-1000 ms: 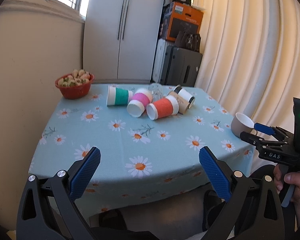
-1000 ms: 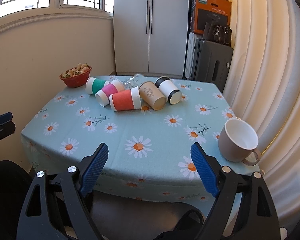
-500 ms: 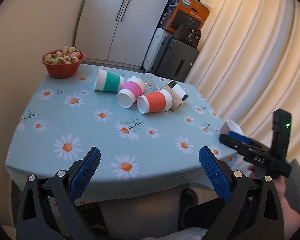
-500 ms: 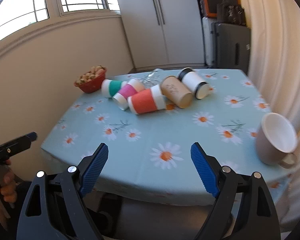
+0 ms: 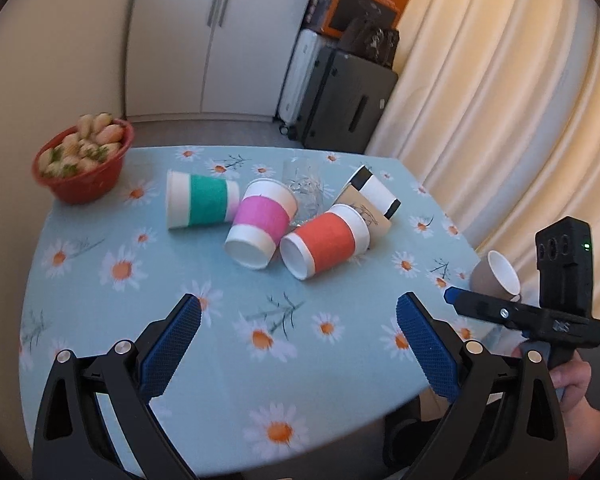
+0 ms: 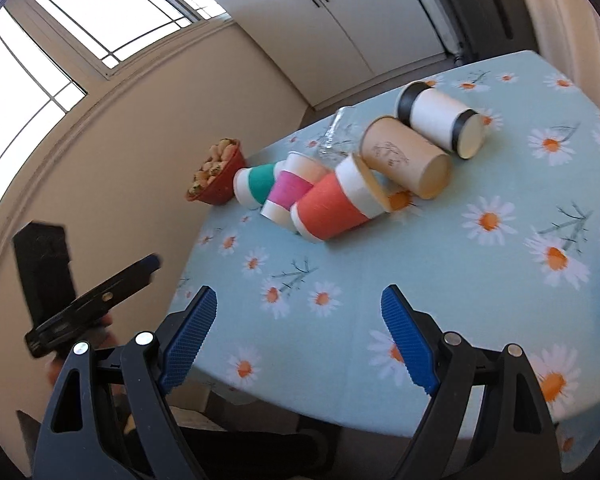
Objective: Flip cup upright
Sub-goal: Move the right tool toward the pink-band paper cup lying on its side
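Several paper cups lie on their sides in a cluster on the daisy tablecloth (image 5: 220, 360): a green-sleeved cup (image 5: 200, 199), a pink-sleeved cup (image 5: 262, 222), an orange-sleeved cup (image 5: 326, 240), a brown cup (image 6: 406, 156) and a white cup with black bands (image 6: 440, 118). A clear glass (image 5: 304, 186) lies behind them. My left gripper (image 5: 298, 344) is open and empty over the table's near part. My right gripper (image 6: 296, 336) is open and empty above the near edge; it also shows in the left wrist view (image 5: 452, 294).
A red bowl of fruit (image 5: 82, 162) stands at the far left corner. A beige mug (image 5: 496, 276) lies tilted near the right edge. Suitcases (image 5: 340, 104) and a cupboard (image 5: 220, 40) stand behind the table, curtains (image 5: 500, 100) to the right.
Both grippers have moved forward and up over the table, and the right view has tilted left. The mug has left the right wrist view. Both stay open.
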Demonstrator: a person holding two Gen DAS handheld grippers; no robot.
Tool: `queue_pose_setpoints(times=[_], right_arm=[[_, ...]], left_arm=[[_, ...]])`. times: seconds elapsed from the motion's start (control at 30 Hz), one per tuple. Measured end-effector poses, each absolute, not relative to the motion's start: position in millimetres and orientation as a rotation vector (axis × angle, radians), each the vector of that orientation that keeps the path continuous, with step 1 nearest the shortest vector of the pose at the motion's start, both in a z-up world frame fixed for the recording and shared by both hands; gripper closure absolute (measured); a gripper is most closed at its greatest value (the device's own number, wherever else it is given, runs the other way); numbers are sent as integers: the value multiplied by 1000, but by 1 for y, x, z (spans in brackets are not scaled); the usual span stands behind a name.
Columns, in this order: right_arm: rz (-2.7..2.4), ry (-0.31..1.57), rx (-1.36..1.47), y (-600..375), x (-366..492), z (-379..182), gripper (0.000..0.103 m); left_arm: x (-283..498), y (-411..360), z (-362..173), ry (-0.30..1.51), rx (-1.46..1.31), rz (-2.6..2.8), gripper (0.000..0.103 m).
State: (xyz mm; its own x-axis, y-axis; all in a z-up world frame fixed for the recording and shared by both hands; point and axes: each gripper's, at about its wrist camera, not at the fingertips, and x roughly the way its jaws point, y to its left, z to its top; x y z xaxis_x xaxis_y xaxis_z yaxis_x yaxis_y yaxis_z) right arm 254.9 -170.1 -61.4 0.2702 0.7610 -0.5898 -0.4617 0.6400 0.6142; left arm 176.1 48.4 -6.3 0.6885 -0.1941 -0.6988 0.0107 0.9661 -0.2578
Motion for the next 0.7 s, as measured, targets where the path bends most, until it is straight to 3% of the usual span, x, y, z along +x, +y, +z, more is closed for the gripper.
queue_pose_setpoints(times=[0.37, 0.43, 0.7], right_arm=[[903, 1130, 562, -171, 294, -83, 19], [907, 1135, 577, -175, 296, -85, 19], [900, 1178, 613, -180, 302, -93, 20]], left_arm=[[273, 59, -25, 978, -208, -171, 8], [289, 59, -31, 1015, -199, -179, 14], [335, 58, -54, 1129, -99, -131, 18]])
